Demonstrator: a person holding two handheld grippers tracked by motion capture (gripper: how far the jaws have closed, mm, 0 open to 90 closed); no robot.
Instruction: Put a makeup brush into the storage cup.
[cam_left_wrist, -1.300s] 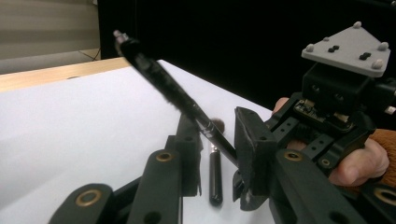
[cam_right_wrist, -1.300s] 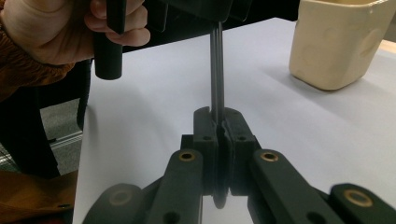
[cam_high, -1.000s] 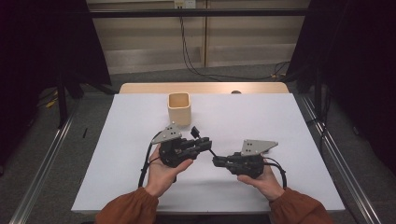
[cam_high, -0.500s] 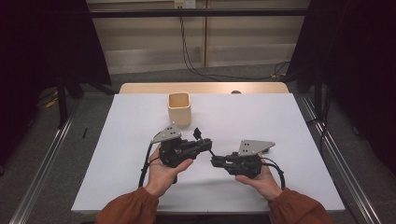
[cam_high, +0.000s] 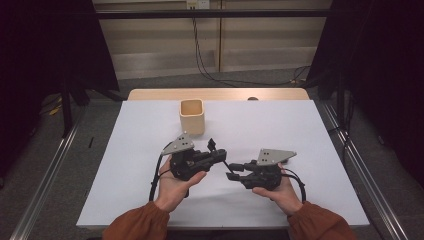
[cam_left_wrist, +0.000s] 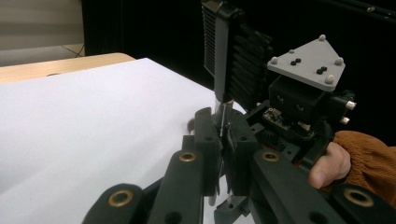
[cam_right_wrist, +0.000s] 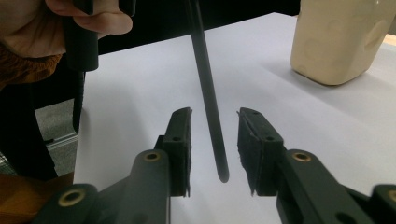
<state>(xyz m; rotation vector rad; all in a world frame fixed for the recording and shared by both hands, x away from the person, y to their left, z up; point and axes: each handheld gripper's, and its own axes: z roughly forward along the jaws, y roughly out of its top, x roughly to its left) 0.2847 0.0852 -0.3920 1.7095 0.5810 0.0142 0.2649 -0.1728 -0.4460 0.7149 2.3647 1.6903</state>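
My left gripper (cam_high: 219, 155) (cam_left_wrist: 223, 133) is shut on a thin black tool (cam_left_wrist: 223, 112). The tool's ribbed, comb-like head (cam_left_wrist: 233, 51) stands above the jaws, and it shows as a small black tip (cam_high: 212, 144) in the high view. The tool's slim black shaft (cam_right_wrist: 208, 102) hangs between the jaws of my right gripper (cam_high: 233, 171) (cam_right_wrist: 214, 122). Those jaws have just been opening, and their pads (cam_right_wrist: 181, 140) stand clear of the shaft on both sides. The two grippers face each other, tips almost meeting, low over the white table (cam_high: 310, 145). The right gripper's body and grey plate (cam_left_wrist: 306, 63) show just behind the tool.
A cream square cup (cam_high: 192, 116) (cam_right_wrist: 336, 37) stands upright on the table behind the left gripper. The person's hands and orange sleeves (cam_high: 135, 227) come in at the near edge. A wooden strip (cam_high: 215, 94) runs along the table's far edge, with floor rails at both sides.
The right gripper's jaws have parted and let go of the tool's shaft. The left gripper stays shut on the tool. Both hands have kept their places.
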